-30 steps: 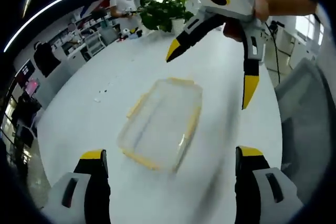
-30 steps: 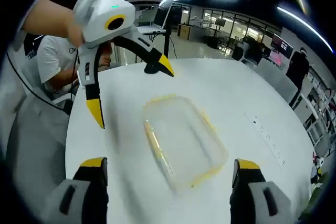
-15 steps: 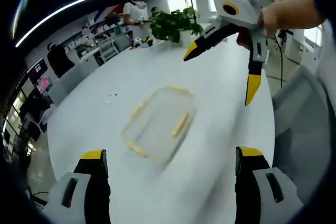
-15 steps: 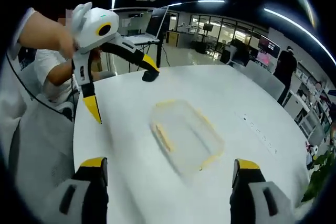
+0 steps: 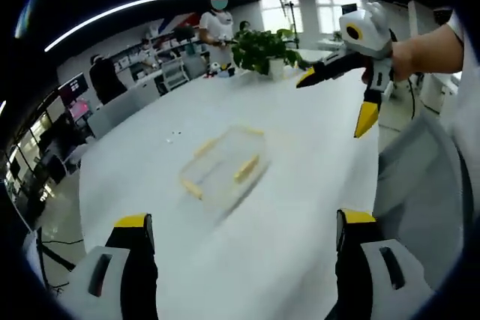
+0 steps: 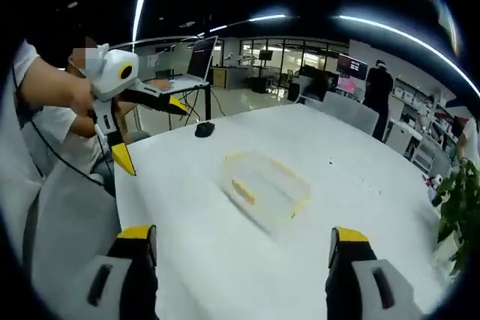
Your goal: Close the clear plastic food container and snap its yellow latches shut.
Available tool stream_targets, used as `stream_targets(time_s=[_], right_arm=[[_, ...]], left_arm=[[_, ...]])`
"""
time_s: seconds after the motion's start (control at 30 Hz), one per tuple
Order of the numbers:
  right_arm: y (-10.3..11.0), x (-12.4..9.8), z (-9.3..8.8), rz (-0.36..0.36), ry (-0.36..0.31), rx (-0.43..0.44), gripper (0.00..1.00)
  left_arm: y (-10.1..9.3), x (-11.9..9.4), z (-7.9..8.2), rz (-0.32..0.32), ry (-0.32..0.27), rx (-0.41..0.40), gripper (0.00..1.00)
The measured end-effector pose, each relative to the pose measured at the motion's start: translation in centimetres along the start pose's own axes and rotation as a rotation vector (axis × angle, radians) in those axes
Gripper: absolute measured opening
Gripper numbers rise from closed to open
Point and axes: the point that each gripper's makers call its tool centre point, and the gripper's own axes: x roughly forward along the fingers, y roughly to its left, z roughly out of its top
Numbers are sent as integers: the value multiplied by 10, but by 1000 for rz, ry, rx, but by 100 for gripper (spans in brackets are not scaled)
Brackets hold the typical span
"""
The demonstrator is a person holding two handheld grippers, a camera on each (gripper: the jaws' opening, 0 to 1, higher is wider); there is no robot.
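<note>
The clear plastic container (image 5: 223,174) with yellow latches lies flat on the white table (image 5: 300,148), a little blurred. Whether its latches are snapped down I cannot tell. My left gripper (image 5: 245,221) is held open well back from it, with nothing between its yellow-tipped jaws. The right gripper (image 5: 334,103) hangs open in the air to the container's far right, held by a hand. In the right gripper view the container (image 6: 264,189) sits mid-table ahead of my open right gripper (image 6: 241,234). The left gripper (image 6: 150,136) hovers open at the left, clear of the container.
A potted plant (image 5: 262,46) stands at the table's far end. A dark mouse (image 6: 203,130) lies on the table near a laptop (image 6: 191,65) on a stand. A grey chair (image 5: 420,177) is at the table's edge. People stand and sit in the office behind.
Both grippers have drawn back and up from the container, which now looks smaller and farther in both views. The container has stayed in place on the table. Both stay open.
</note>
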Motion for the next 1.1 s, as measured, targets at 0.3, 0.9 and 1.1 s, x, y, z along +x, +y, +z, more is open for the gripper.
stream_targets(time_s=[0.3, 0.9, 1.1], right_arm=[[15, -46, -17, -63, -43, 71, 95], [34, -89, -40, -128, -72, 175, 96], [33, -91, -42, -145, -59, 183, 98]], left_arm=[[-36, -39, -35, 22, -8, -103, 99], [-56, -82, -54, 94, -31, -185, 99], [-55, -81, -60, 113, -22, -204, 99]])
